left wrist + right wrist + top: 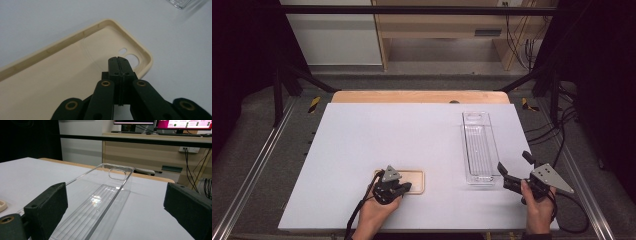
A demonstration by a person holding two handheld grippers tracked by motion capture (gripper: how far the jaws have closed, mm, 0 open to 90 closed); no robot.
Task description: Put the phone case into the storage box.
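A beige phone case [416, 182] lies hollow side up near the table's front edge. My left gripper [407, 187] is over its near end with jaws shut and nothing between them. In the left gripper view the closed tips [119, 60] sit just above the inside of the case [57, 75], beside its camera cut-out; contact cannot be told. A clear plastic tray [479, 147] lies lengthwise at the right. My right gripper [514, 163] stands open just right of the tray's near end, and in its own view the jaws [117, 206] are spread wide around the tray [105, 195].
The white table top [377, 140] has open room at the left and middle. A wooden edge [419, 96] runs along the back. Metal frame rails [247, 170] flank both sides. A wooden desk [150, 150] stands beyond the table.
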